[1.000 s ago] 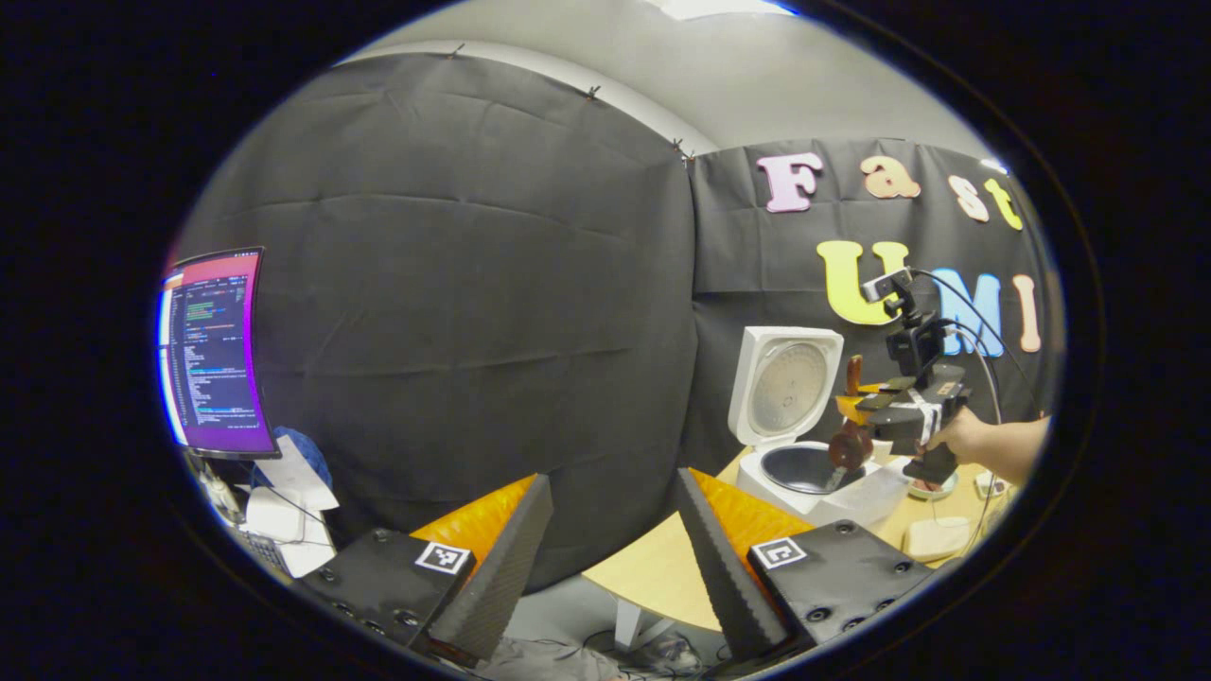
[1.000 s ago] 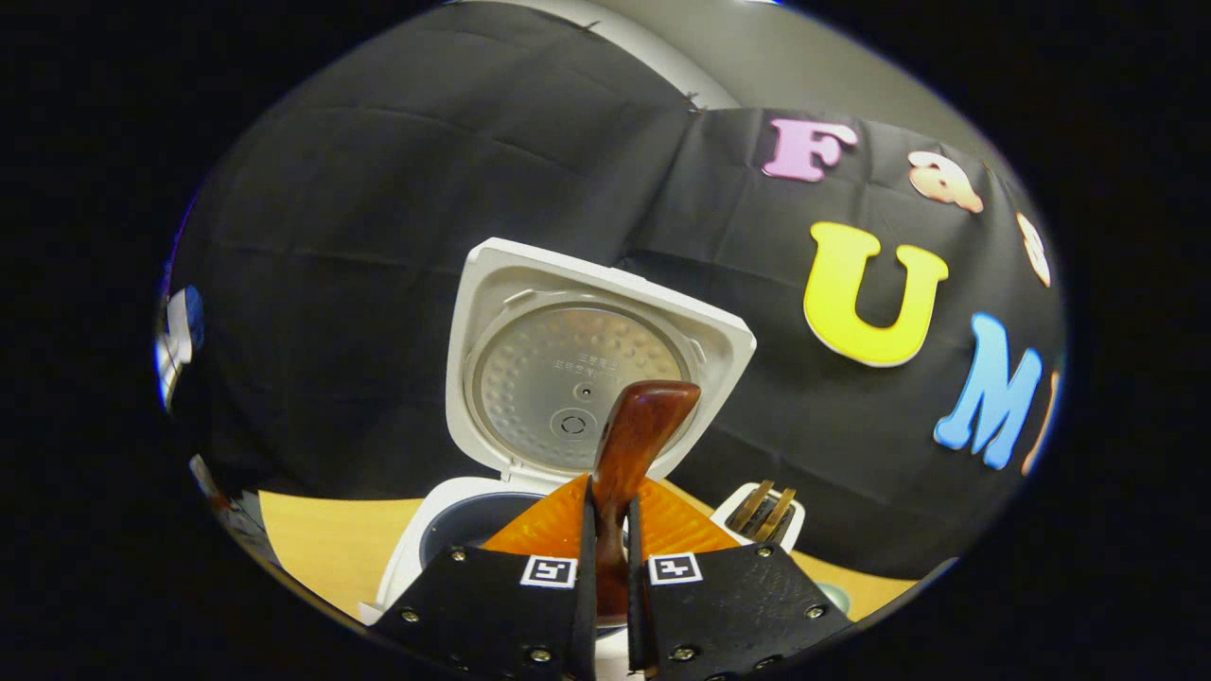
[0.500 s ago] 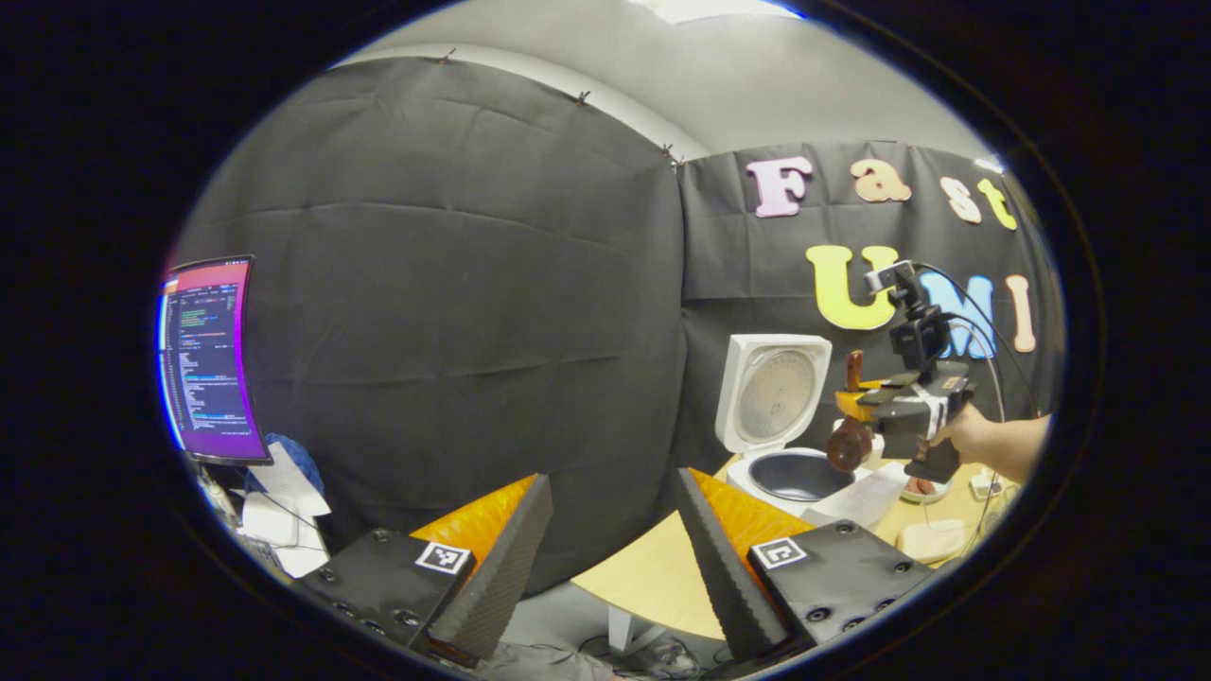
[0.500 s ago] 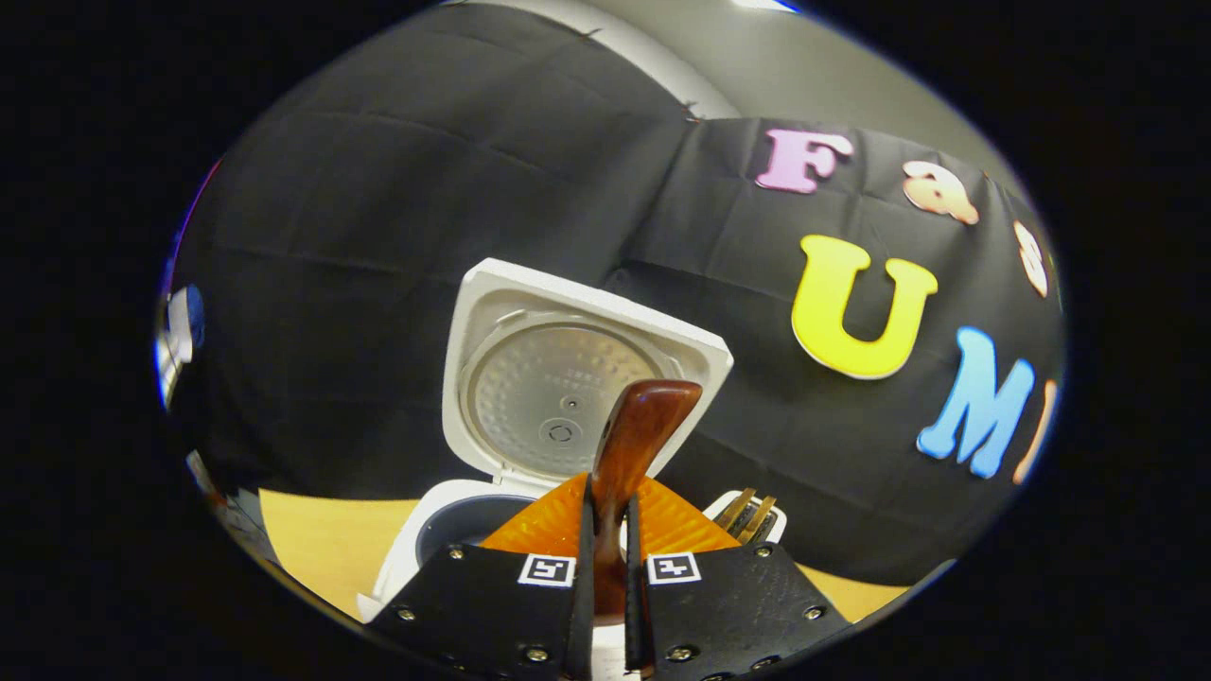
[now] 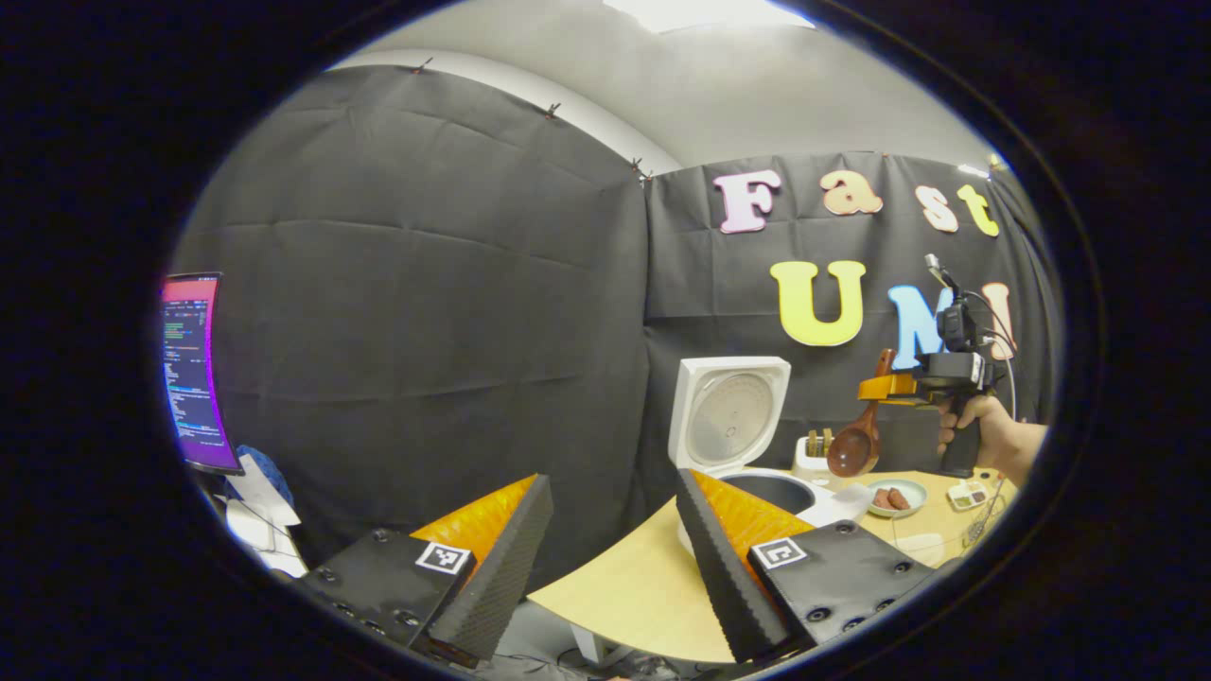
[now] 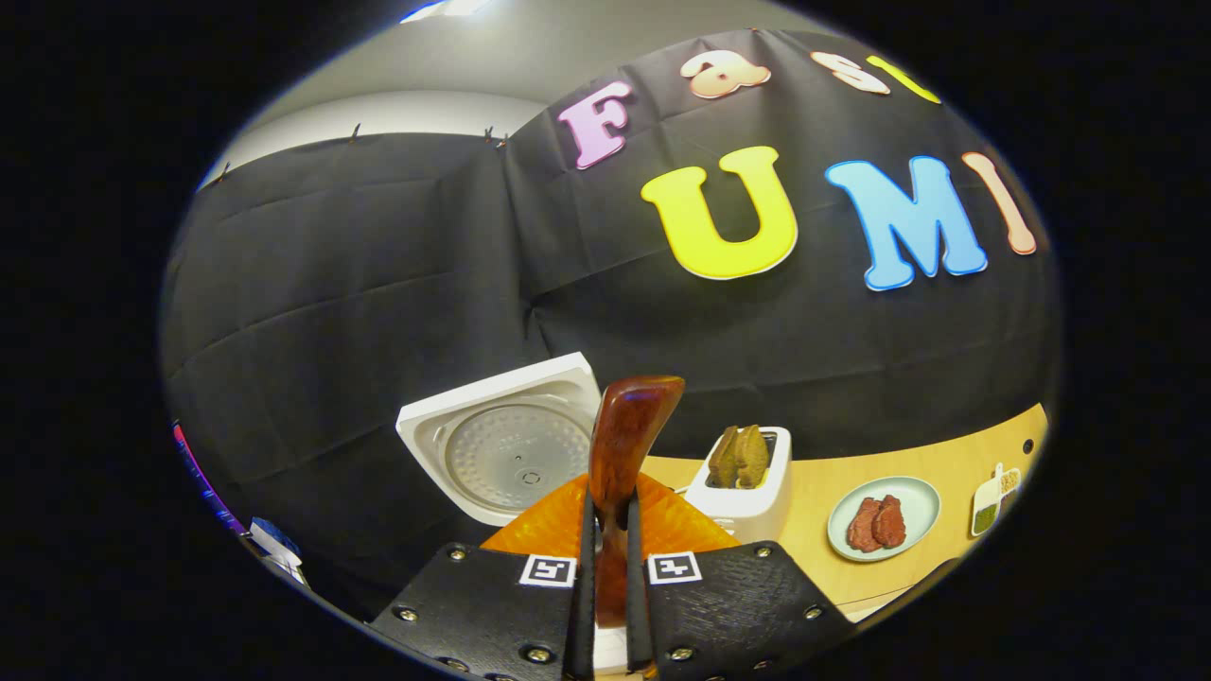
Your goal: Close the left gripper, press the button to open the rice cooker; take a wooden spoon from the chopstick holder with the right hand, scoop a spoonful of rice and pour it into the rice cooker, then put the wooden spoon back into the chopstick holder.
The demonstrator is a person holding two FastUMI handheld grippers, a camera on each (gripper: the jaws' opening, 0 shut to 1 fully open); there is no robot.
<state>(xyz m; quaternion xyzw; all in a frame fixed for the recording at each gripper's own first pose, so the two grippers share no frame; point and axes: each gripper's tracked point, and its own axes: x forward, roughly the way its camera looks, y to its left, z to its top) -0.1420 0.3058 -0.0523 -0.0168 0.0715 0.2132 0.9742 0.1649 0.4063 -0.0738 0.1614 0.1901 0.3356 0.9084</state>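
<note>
Wooden spoon (image 6: 620,445) between right claw (image 6: 605,577) fingers

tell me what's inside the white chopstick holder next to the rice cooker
Two brownish utensil tops stick up out of the chopstick holder. Their lower parts are hidden by its wall. The wooden spoon is outside it, clamped in the right claw.

In the left gripper view we look from low beside the table (image 5: 643,591), level toward the booth wall, past our own spread fingers (image 5: 497,553); the rice cooker (image 5: 728,416) stands well off at right, and the right gripper (image 5: 894,388) beyond it. In the right gripper view we sit much nearer, above the table (image 6: 946,463), facing the wall and tilted, along fingers (image 6: 582,586) clamping the wooden spoon (image 6: 624,445). We share between the views the rice cooker (image 6: 511,449), chopstick holder (image 6: 743,497), plate (image 6: 885,520) and wall.
</note>
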